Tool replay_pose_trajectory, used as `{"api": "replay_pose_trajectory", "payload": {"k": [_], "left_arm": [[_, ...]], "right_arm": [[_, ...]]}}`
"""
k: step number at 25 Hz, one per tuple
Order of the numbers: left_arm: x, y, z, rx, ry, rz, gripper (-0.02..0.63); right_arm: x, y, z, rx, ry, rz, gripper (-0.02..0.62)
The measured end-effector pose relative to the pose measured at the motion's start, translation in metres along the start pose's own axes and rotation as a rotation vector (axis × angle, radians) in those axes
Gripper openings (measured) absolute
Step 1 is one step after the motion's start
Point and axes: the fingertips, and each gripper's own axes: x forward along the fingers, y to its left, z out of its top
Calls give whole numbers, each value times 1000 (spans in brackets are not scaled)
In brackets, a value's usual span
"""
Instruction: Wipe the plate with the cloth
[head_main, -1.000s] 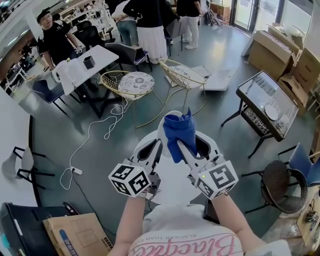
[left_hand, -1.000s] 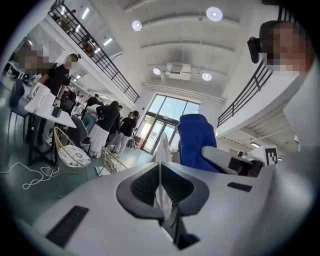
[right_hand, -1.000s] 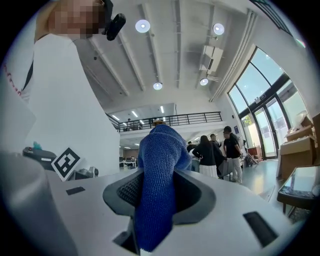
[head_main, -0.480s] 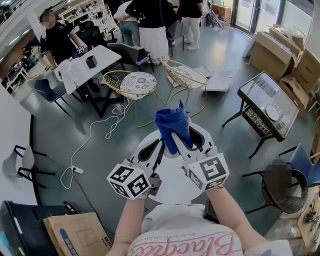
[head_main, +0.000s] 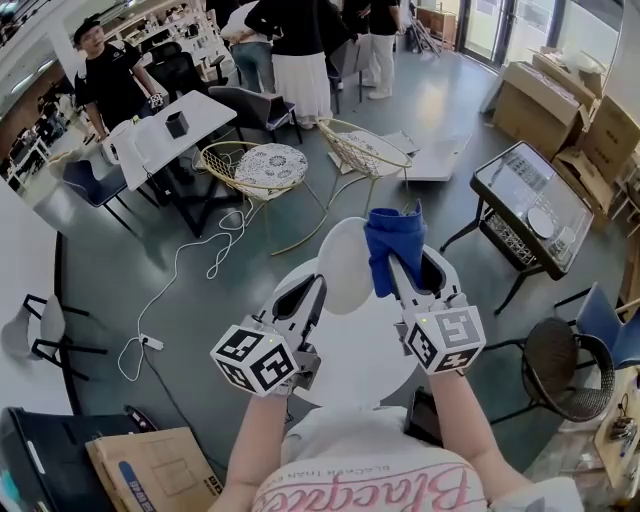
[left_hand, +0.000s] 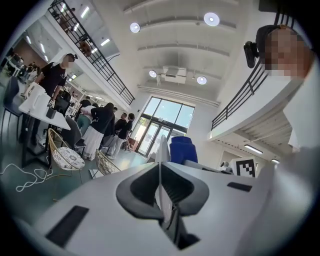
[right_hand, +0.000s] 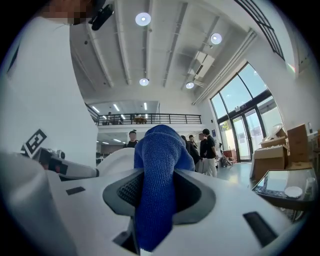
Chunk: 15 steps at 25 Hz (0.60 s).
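Mid-wipe, judging. L gripper (head_main: 318, 287) fingers pinch plate (head_main: 345, 262) rim; R gripper (head_main: 408, 274) fingers clamp cloth (head_main: 393, 238) at plate's R edge. Next: sweep cloth across face.

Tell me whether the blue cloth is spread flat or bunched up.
Bunched up. The cloth is a folded wad pinched between the jaws of the right gripper, its top sticking out past them.
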Motion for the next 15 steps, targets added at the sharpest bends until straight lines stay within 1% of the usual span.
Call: {"api": "replay_pose_trajectory", "payload": {"k": [3, 5, 7, 9, 11, 15], "left_arm": [[1, 2, 1, -8, -4, 1, 18], [3, 4, 3, -10, -6, 5, 18], [4, 6, 6, -28, -19, 2, 18], [5, 7, 10, -46, -29, -1, 18], [4, 10, 11, -60, -32, 1, 18], [5, 10, 10, -86, -32, -7, 18]], "right_arm": [[-15, 13, 13, 19, -44, 43, 147], [-22, 28, 18, 11, -57, 84, 147], [-25, 47, 17, -1, -58, 126, 147], [-22, 66, 9, -25, -45, 157, 147], [-15, 81, -1, -50, -15, 170, 147], [1, 102, -17, -78, 30, 197, 147]]}}
